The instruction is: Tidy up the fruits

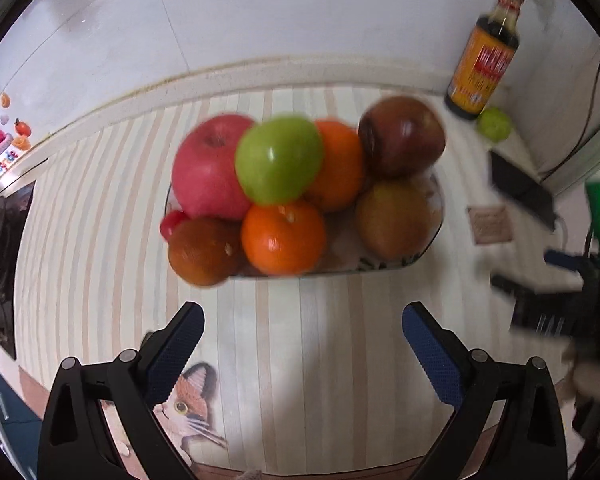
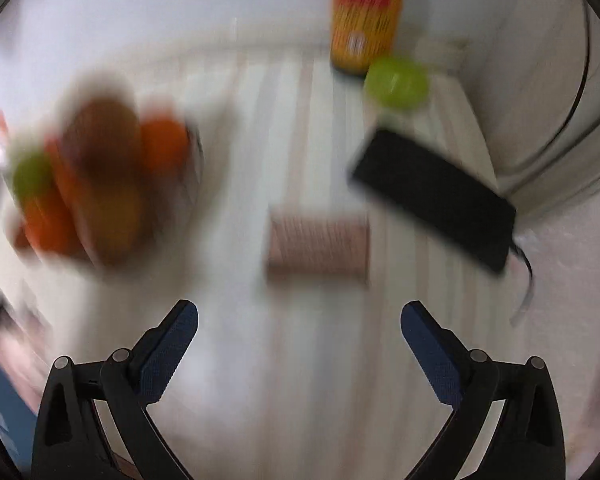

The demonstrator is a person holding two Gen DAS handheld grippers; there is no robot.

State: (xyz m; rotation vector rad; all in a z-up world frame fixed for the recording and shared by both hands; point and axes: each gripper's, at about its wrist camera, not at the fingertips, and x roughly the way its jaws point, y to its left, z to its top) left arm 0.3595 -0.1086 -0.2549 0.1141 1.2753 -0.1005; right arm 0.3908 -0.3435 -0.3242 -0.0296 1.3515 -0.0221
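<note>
A plate (image 1: 434, 236) on the striped tablecloth holds a pile of fruit: a red apple (image 1: 208, 168), a green apple (image 1: 278, 160), oranges (image 1: 282, 236), a dark red apple (image 1: 402, 136) and brownish fruits (image 1: 394, 220). A small green fruit (image 1: 494, 125) lies apart beside the sauce bottle; it also shows in the right wrist view (image 2: 396, 82). My left gripper (image 1: 302, 320) is open and empty, in front of the plate. My right gripper (image 2: 300, 320) is open and empty; its view is blurred, with the fruit pile (image 2: 96, 184) at left.
A sauce bottle (image 1: 486, 54) stands at the back right by the wall. A black flat device (image 2: 432, 200) with a cable and a small brown card (image 2: 318, 246) lie on the table right of the plate. The right gripper shows at the left wrist view's right edge (image 1: 548, 276).
</note>
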